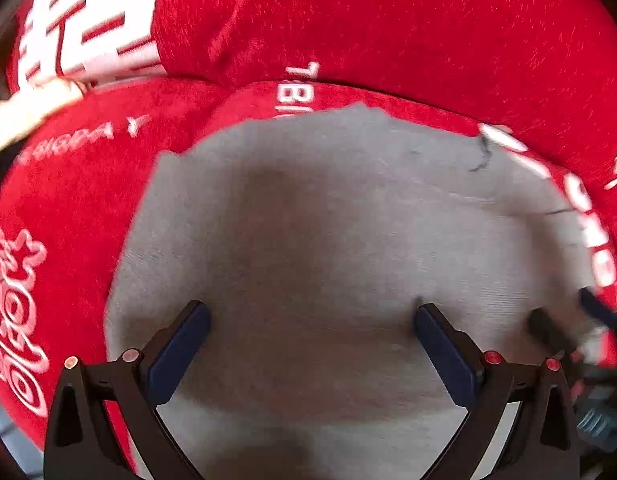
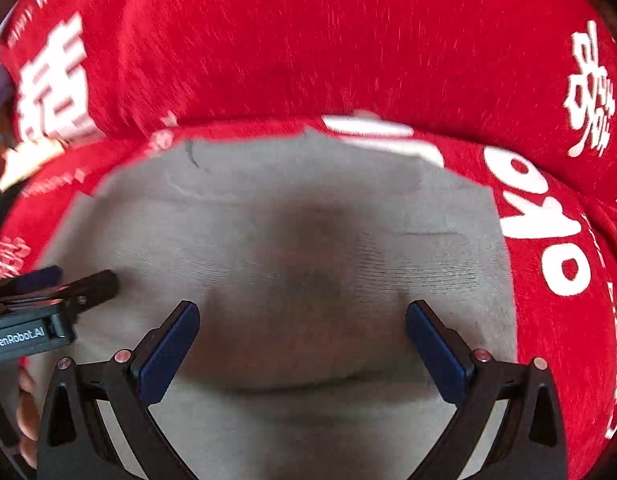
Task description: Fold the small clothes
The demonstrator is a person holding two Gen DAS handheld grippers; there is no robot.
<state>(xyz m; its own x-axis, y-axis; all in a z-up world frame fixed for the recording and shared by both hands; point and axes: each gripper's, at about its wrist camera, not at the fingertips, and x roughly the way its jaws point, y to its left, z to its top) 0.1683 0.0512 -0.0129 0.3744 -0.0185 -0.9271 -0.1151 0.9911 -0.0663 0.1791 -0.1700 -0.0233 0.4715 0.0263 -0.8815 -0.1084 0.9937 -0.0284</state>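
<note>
A grey knit garment point(image 1: 328, 240) lies flat on a red cloth with white print point(image 1: 388, 20). It fills the middle of the left wrist view and of the right wrist view point(image 2: 288, 240). My left gripper point(image 1: 310, 316) is open and empty, its jaws wide apart just above the grey fabric. My right gripper point(image 2: 302, 316) is also open and empty over the same garment. The right gripper shows at the right edge of the left wrist view point(image 1: 568, 320). The left gripper shows at the left edge of the right wrist view point(image 2: 68, 284).
The red cloth point(image 2: 348, 40) covers the surface all around the garment, with folds and ridges behind it. A pale object point(image 1: 24, 108) lies at the far left edge.
</note>
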